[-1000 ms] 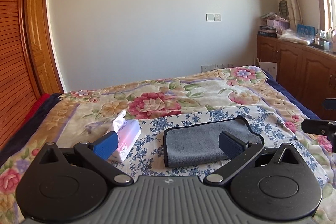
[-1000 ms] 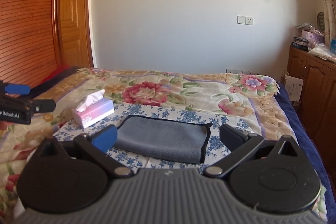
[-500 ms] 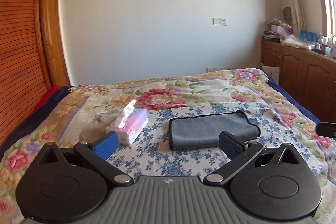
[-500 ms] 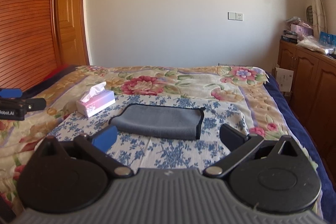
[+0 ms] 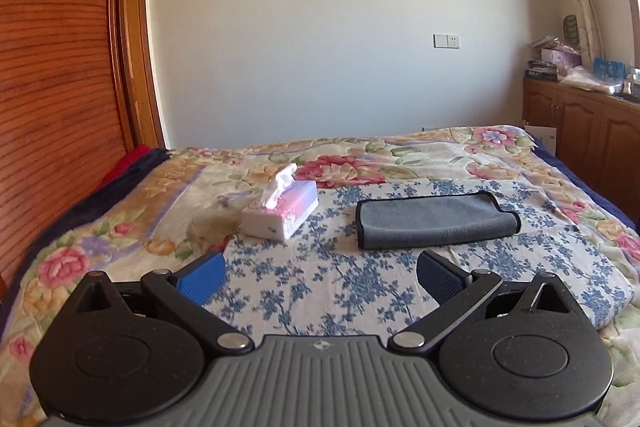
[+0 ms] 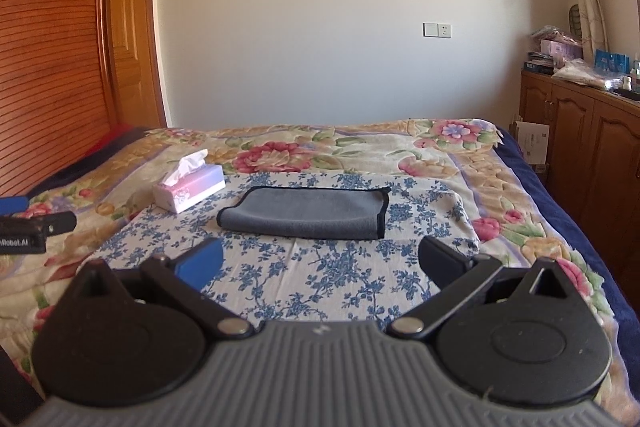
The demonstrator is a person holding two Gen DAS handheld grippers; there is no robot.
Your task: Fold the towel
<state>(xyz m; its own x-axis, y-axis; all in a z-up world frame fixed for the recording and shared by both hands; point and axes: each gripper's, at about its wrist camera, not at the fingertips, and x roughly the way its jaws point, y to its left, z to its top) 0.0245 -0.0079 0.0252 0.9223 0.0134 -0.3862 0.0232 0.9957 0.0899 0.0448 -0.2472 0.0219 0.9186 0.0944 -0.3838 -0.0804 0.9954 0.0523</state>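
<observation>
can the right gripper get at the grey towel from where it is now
Probably yes: the right gripper is open, and only bare blue-flowered cloth lies between it and the folded towel. The tissue box sits off to one side.

Each gripper, left and right, had a ribbed grey body flanked by two round black discs, with black link arms pinned by silver rivets. Its fingers carried textured blue pads. A small emblem marked the grey body's top edge. The left gripper's side bore white lettering.
</observation>
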